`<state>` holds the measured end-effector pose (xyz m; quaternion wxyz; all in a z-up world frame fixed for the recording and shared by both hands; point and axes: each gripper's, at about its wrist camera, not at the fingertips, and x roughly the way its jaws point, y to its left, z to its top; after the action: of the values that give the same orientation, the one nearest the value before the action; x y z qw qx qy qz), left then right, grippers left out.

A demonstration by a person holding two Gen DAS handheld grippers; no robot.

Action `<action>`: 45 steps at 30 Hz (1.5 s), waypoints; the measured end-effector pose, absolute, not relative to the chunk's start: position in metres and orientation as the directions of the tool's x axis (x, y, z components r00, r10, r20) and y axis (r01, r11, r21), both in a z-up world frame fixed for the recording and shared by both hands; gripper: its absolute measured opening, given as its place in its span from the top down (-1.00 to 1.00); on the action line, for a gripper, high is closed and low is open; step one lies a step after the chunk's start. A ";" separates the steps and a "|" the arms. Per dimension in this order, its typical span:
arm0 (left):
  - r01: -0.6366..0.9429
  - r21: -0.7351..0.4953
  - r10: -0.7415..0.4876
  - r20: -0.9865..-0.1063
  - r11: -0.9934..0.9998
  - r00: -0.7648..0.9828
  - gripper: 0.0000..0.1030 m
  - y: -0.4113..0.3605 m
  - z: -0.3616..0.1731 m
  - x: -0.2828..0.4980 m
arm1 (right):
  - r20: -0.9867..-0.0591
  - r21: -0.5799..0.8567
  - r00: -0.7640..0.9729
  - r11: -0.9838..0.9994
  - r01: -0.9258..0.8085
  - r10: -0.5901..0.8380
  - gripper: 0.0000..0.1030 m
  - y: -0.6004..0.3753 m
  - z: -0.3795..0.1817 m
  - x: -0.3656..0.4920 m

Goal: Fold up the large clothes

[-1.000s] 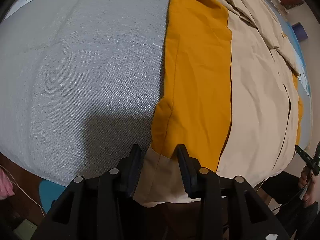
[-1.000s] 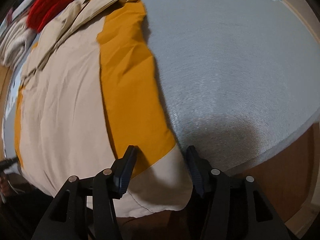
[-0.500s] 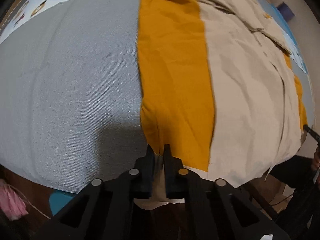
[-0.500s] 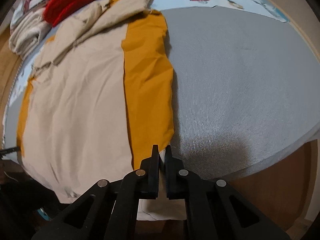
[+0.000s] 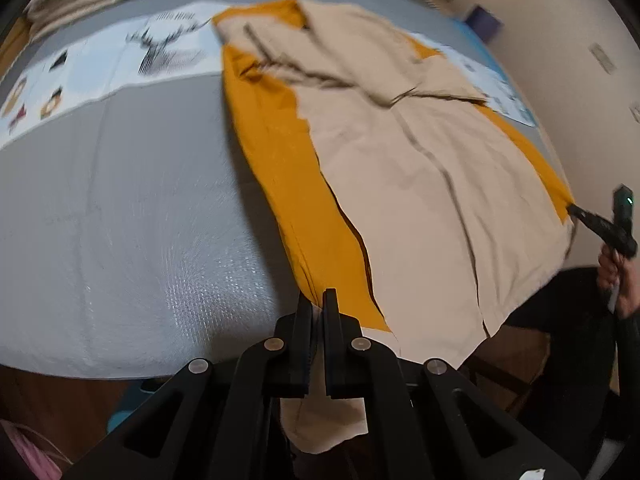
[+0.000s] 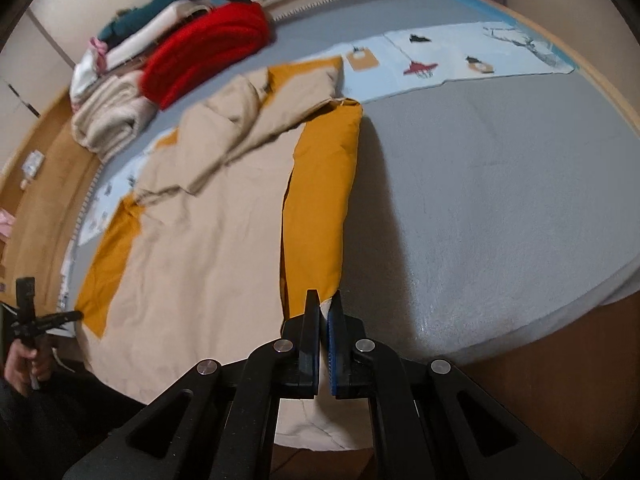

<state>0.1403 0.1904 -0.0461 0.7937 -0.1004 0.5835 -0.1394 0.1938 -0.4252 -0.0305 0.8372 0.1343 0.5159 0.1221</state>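
- Grey bed cover [image 5: 120, 208]: spans the bed; a pale printed strip [image 6: 460, 56] runs along its far edge.
- Beige and mustard garment [image 5: 400, 168]: lies flat lengthwise, collar toward the far edge, hem lifted at the near edge.
- Stack of folded clothes [image 6: 168, 68], red knit on top: far corner.
- Left gripper [image 5: 319, 300]: fingers pressed together, pinching one hem corner.
- Right gripper [image 6: 324, 304]: fingers likewise clamped on the other hem corner.
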 end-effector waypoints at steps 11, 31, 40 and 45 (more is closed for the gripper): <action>0.117 -0.405 -0.420 -0.845 0.907 0.331 0.94 0.221 -0.007 0.113 | -0.809 0.394 0.452 0.917 -0.057 0.376 0.94 -0.449 0.011 0.150; -0.291 -0.533 -0.345 -0.790 0.795 0.506 0.94 0.274 -0.077 0.322 | -0.795 0.306 0.541 0.952 -0.029 0.272 0.94 -0.403 -0.029 0.398; -0.363 -0.495 -0.317 -0.835 0.790 0.449 0.89 0.278 -0.107 0.363 | -0.839 0.320 0.470 0.947 0.017 0.275 0.94 -0.391 -0.083 0.466; -0.363 -0.505 -0.336 -0.834 0.783 0.437 0.79 0.286 -0.109 0.369 | -0.855 0.316 0.445 0.948 0.039 0.267 0.92 -0.393 -0.095 0.488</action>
<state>0.3690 0.2864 -0.1091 0.7811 -0.3294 0.5303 0.0086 0.4878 -0.3931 -0.0948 0.8372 0.1464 0.5225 0.0681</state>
